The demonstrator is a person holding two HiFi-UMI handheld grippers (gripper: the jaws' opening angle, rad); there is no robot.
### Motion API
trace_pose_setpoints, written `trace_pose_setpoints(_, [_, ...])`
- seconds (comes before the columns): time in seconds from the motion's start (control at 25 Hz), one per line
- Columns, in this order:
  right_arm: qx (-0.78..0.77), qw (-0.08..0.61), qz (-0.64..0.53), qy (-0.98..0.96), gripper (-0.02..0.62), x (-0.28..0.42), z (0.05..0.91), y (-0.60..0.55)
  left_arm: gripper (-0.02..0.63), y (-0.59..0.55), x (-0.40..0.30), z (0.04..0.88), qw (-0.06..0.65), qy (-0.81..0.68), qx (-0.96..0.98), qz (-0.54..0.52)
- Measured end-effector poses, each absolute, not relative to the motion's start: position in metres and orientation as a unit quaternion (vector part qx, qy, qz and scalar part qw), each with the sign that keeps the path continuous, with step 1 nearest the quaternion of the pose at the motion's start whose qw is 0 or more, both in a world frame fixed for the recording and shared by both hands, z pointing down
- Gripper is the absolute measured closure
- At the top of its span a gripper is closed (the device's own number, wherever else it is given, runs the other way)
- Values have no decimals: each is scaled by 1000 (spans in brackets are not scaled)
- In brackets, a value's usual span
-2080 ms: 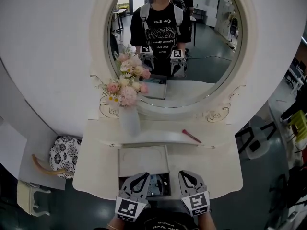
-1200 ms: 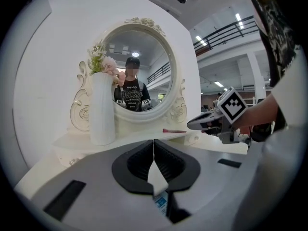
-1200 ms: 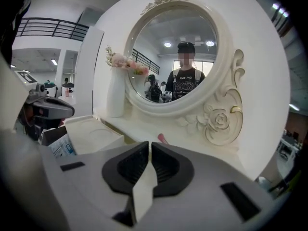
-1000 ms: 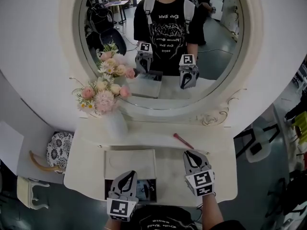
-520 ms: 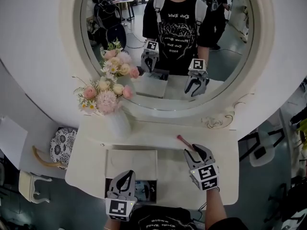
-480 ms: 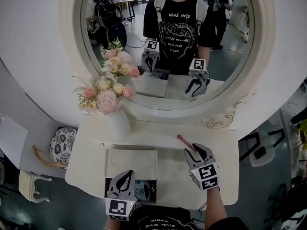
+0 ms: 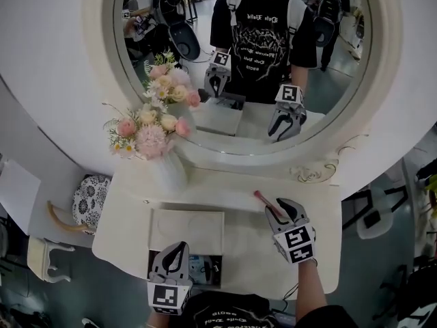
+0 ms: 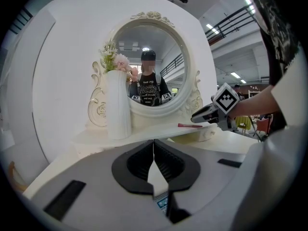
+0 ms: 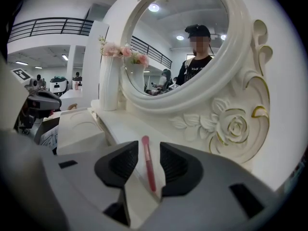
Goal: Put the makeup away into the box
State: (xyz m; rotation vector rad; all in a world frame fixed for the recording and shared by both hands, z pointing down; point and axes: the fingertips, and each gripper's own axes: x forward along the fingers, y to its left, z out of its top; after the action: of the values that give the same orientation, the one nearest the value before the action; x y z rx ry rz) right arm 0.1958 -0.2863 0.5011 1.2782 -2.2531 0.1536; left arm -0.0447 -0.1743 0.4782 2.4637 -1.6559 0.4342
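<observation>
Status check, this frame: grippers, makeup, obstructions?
Left gripper shut, empty. Right gripper jaws just opened, straddling pink makeup stick on shelf, not gripped. Nothing blocking.

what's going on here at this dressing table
A person at a white dressing table is putting makeup away with a handheld gripper in each hand. The right gripper has just opened its jaws, and a pink makeup brush lies between them on the shelf under the mirror. The pads are not on it yet. The left gripper is shut and empty, by the open box set in the tabletop.
</observation>
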Motion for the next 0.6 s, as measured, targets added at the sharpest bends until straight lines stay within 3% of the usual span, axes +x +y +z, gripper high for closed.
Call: trace_pose_setpoints(0.6, [449,304,64,-838,453,193,521,-300,589,-178,-48,483,79,-560,811,151])
